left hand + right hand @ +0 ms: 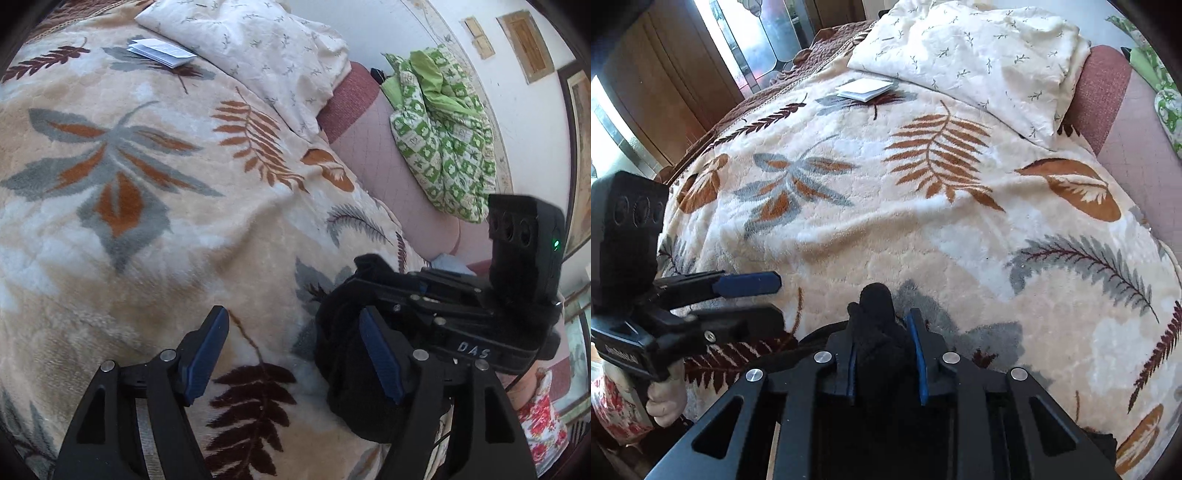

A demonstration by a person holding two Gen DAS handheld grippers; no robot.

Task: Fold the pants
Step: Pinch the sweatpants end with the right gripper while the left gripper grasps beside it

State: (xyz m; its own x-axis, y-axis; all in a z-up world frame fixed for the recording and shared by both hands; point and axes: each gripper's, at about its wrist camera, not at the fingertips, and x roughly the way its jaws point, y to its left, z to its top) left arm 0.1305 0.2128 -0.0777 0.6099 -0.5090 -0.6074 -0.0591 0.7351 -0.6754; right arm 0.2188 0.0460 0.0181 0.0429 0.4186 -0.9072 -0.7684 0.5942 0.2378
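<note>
1. Covering the bed is a plush cream blanket [923, 236] with rust, grey and maroon leaf prints; it is lying slightly rumpled.
2. At the far end, a cream pillow [979, 55] with small sprig marks is resting on the blanket, and a folded white paper [866, 89] is lying just beside its near edge.
3. Beyond the bed's side, a green-and-white patterned cloth [443, 136] is lying bunched on the pink floor near the wall.
4. The right gripper [886, 350] is clamping a bunch of the black pants [873, 332], its blue-padded fingers [921, 365] pressing the fabric from both sides; a tuft is sticking up past the tips.
5. From the left wrist view, the same dark fabric [343, 354] is hanging in a bundle below the right tool, over the blanket's near edge.
6. The left gripper [295, 354] is standing with its jaws spread wide, holding nothing, just beside the bundle; its right pad [380, 358] is close against the black cloth, though whether it is touching is unclear.
</note>
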